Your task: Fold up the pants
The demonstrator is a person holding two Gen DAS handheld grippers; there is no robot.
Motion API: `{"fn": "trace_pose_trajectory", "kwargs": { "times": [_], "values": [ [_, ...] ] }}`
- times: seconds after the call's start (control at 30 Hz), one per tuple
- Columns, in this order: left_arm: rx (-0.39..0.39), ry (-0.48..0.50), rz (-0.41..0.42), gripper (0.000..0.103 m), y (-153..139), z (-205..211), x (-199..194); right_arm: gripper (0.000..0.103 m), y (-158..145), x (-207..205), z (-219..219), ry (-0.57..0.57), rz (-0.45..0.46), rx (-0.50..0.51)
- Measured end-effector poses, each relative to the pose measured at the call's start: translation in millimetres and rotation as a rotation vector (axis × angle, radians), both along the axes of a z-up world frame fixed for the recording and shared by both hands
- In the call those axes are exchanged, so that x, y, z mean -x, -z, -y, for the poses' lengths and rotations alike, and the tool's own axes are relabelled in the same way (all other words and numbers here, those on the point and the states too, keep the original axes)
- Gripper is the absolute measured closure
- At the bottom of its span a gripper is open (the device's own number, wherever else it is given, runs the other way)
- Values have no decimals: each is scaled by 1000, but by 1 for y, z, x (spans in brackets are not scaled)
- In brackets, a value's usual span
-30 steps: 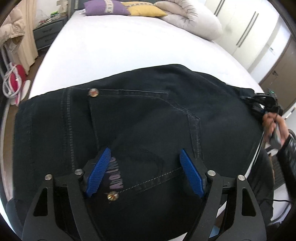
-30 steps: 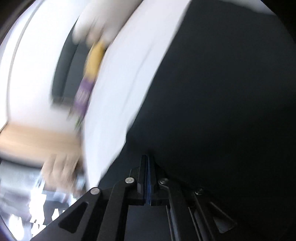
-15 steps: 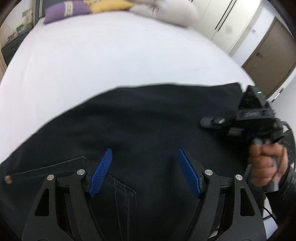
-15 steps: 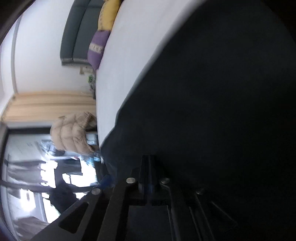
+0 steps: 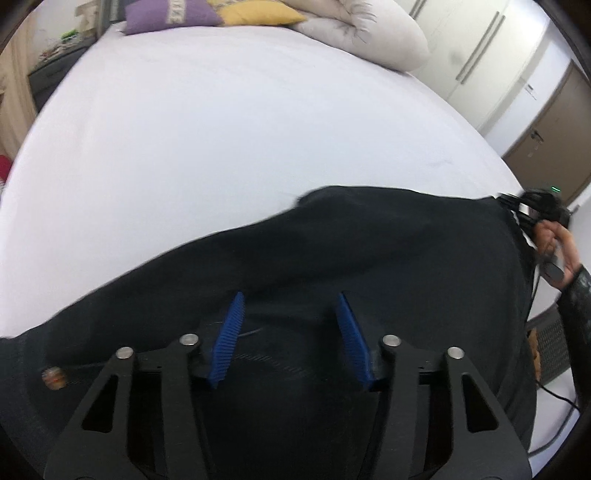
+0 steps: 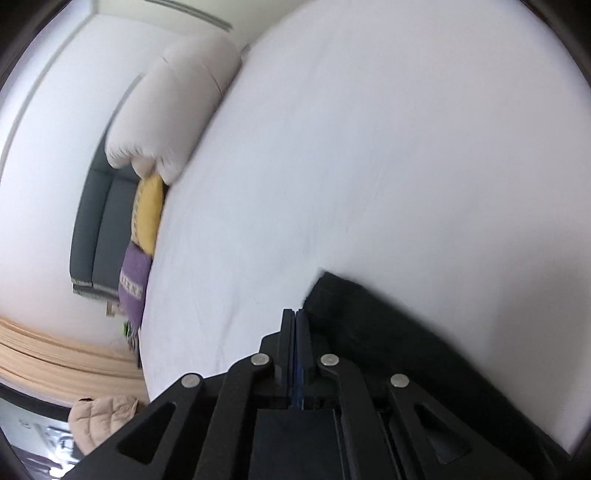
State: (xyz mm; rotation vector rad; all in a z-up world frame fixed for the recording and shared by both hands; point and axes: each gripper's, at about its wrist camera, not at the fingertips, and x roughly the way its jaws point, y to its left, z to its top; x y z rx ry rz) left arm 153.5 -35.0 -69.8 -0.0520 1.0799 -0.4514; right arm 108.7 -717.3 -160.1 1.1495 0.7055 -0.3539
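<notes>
Black pants (image 5: 369, 258) lie across the near end of the white bed (image 5: 258, 129). My left gripper (image 5: 291, 317) hovers low over them with its jaws closing. Its blue pads (image 5: 232, 332) stand apart with fabric under and between them, not pressed. A brass rivet (image 5: 53, 376) shows at the left. My right gripper (image 5: 517, 206), held by a hand (image 5: 554, 240), sits at the pants' far right edge. In the right wrist view, the right gripper (image 6: 295, 317) has its pads almost together, just starting to open. A corner of the pants (image 6: 406, 350) lies against its right finger. I cannot tell whether cloth is pinched.
A rolled white duvet (image 5: 362, 33), a yellow pillow (image 5: 258, 13) and a purple pillow (image 5: 170, 14) lie at the head of the bed. A nightstand (image 5: 48, 77) stands at the left. Wardrobe doors (image 5: 480, 48) and a brown door (image 5: 546, 122) line the right wall.
My left gripper slid off the back pocket along the pants and its pads came closer together. The right wrist view swung from the black fabric onto the white bed.
</notes>
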Motion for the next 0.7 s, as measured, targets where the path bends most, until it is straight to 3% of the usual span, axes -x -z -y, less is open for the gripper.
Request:
{"fn": "trace_pose_trajectory", "kwargs": {
  "times": [0.07, 0.17, 0.27, 0.3, 0.33, 0.4, 0.47, 0.57, 0.7],
  "values": [
    [-21, -43, 26, 53, -8, -7, 1, 96, -18, 11, -37, -71, 66, -42],
    [60, 1, 29, 53, -16, 12, 1, 96, -17, 3, -127, -347, 153, -178],
    [35, 71, 4, 53, -5, 38, 5, 97, 15, -11, -237, -602, 130, -318],
    [9, 69, -13, 53, 2, 39, 6, 97, 29, -16, -259, -644, 97, -344],
    [7, 52, -26, 53, 8, 32, 7, 103, 42, -20, -275, -664, 49, -345],
    [61, 11, -30, 54, 6, 5, 9, 103, 51, -15, -272, -656, 75, -320],
    [47, -37, 0, 54, -1, -29, 14, 103, 50, -13, -248, -604, 72, -293],
    [52, -77, 31, 57, -1, -76, 20, 103, 42, -6, -199, -460, 65, -218],
    [154, -51, 47, 70, 3, -131, 35, 103, 35, 26, -117, -257, 29, -90]
  ]
}}
